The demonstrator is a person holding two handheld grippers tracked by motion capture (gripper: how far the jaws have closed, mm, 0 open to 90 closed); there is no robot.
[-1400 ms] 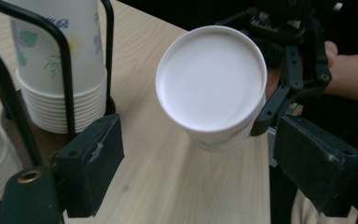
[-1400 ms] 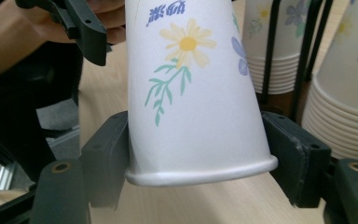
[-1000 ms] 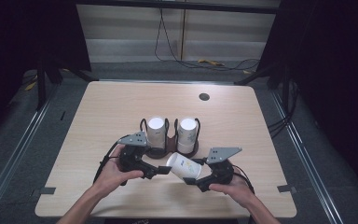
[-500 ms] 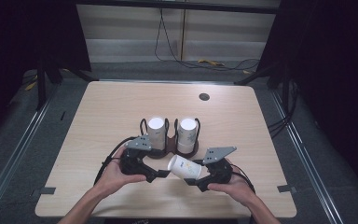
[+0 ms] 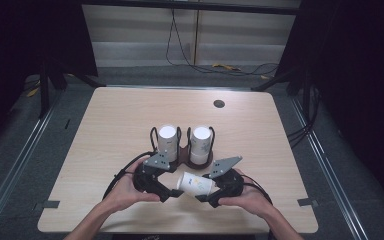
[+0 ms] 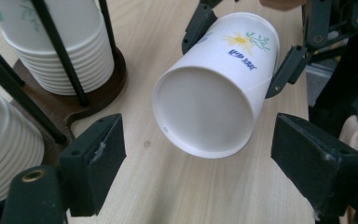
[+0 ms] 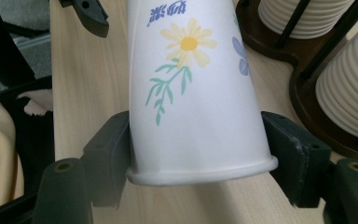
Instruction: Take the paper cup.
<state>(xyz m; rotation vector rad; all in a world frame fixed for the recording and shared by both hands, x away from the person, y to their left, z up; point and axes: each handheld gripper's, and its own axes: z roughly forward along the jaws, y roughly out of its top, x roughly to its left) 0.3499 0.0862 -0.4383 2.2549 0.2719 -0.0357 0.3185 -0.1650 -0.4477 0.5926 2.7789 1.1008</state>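
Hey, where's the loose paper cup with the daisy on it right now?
The paper cup lies sideways near the table's front edge in the high view, clamped near its rim by the right gripper, with the open left gripper facing its base, just in front of the cup holder.

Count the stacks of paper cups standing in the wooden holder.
2. The left stack and the right stack stand side by side in the holder beyond the claws. A separate cup is clamped sideways in the right claw.
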